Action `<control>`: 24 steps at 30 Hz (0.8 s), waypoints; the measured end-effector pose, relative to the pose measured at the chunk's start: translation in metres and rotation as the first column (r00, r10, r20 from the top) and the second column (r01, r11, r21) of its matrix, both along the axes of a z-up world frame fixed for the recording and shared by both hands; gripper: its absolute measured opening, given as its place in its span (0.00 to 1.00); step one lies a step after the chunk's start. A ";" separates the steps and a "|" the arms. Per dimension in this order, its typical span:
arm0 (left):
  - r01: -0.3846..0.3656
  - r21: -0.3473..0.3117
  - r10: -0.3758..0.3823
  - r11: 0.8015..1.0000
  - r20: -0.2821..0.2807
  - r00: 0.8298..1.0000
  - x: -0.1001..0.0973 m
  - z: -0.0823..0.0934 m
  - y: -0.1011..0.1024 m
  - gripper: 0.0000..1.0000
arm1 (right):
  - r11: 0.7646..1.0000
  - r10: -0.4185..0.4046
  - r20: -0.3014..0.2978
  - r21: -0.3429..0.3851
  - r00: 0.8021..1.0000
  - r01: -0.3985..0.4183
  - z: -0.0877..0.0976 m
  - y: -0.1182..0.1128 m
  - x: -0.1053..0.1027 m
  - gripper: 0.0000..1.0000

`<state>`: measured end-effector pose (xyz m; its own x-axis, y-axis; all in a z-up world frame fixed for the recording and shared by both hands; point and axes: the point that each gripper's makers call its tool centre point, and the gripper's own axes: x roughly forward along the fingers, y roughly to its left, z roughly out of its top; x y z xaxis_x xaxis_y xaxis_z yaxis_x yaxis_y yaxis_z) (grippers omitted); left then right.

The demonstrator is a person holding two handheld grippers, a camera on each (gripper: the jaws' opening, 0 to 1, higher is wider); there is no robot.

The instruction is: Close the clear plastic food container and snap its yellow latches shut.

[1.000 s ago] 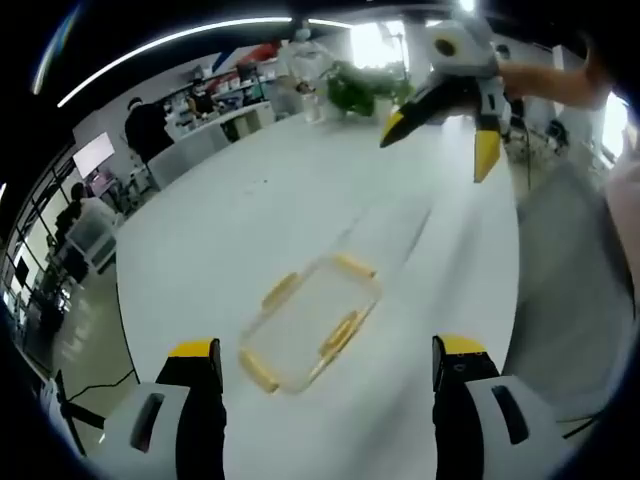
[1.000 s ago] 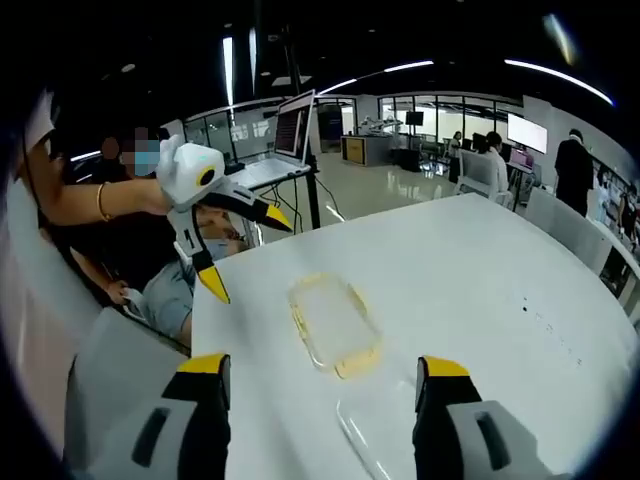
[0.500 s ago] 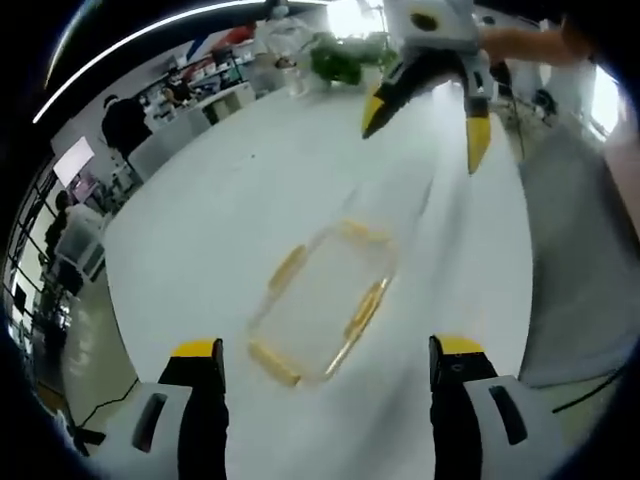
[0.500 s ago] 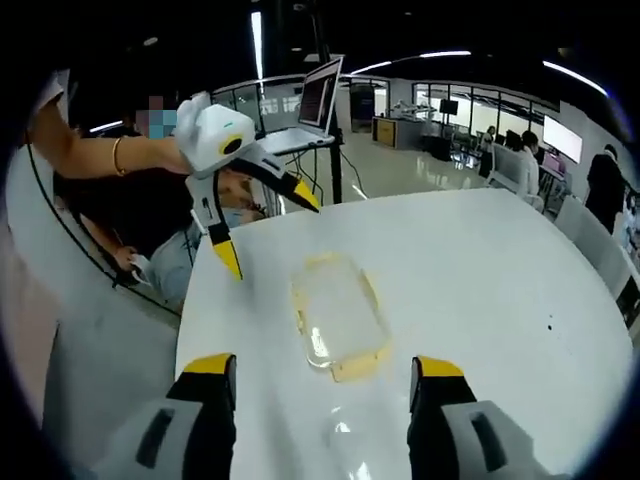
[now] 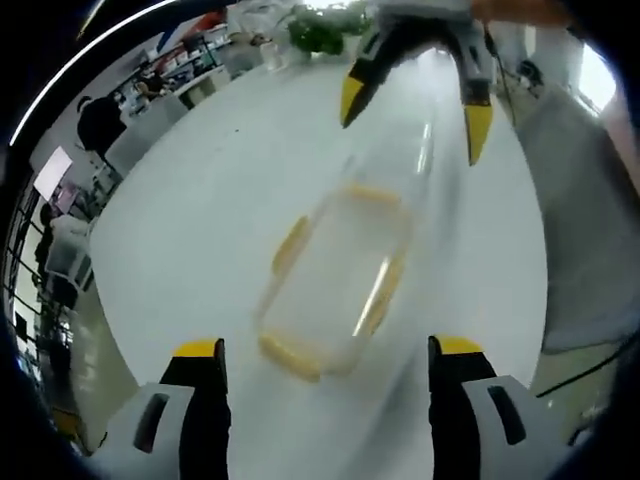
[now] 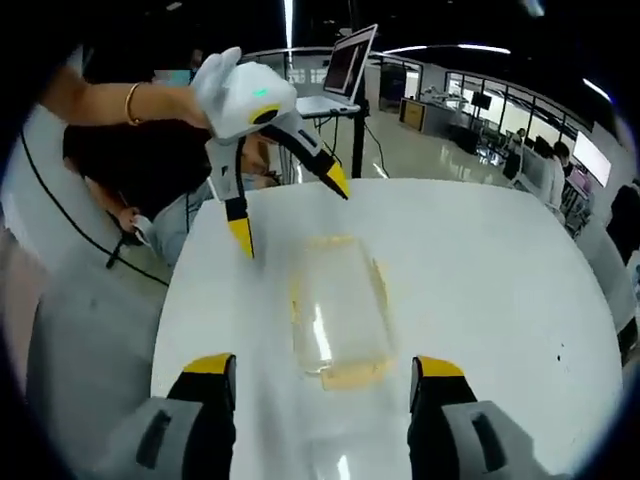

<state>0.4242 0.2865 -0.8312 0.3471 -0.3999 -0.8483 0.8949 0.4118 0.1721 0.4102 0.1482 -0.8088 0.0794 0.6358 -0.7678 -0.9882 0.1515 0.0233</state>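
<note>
My left claw (image 5: 320,355) has its jaws wide apart, nothing between them, hanging above the white table (image 5: 200,200). The clear container (image 5: 335,280) with yellow latches (image 5: 292,245) lies on the table just ahead, centre of the left gripper view. My right claw (image 5: 410,120) comes in at 12 o'clock there, jaws spread, above the container's far end. In the right gripper view my right claw (image 6: 320,365) is empty, container (image 6: 335,310) dead ahead, left claw (image 6: 290,210) at 11 o'clock. Laptop (image 6: 345,75) at 12 o'clock.
</note>
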 end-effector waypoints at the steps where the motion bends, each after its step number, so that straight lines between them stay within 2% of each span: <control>1: 0.016 0.011 -0.016 1.000 0.001 1.000 0.000 0.000 0.000 0.80 | 1.000 0.001 -0.003 -0.005 1.000 -0.001 -0.001 0.000 0.001 0.70; 8: 0.062 0.079 -0.059 0.995 -0.039 0.997 0.006 -0.015 0.009 0.75 | 1.000 -0.015 -0.036 -0.018 0.999 0.014 -0.014 0.003 0.011 0.70; 17: 0.116 0.116 -0.110 0.986 -0.058 0.992 0.011 -0.027 0.012 0.73 | 0.999 -0.007 -0.055 -0.051 0.998 0.005 -0.035 0.006 0.014 0.70; 19: 0.129 0.125 -0.122 0.984 -0.063 0.991 0.012 -0.029 0.013 0.73 | 0.998 0.000 -0.057 -0.063 0.998 -0.004 -0.039 0.006 0.014 0.69; 22: 0.172 0.188 -0.163 0.967 -0.061 0.985 0.016 -0.033 0.019 0.72 | 0.995 0.029 -0.071 -0.091 0.997 -0.035 -0.046 0.007 0.014 0.69; 24: 0.184 0.183 -0.175 0.966 -0.065 0.982 0.016 -0.034 0.017 0.72 | 0.991 0.053 -0.062 -0.122 0.997 -0.061 -0.052 0.008 0.017 0.69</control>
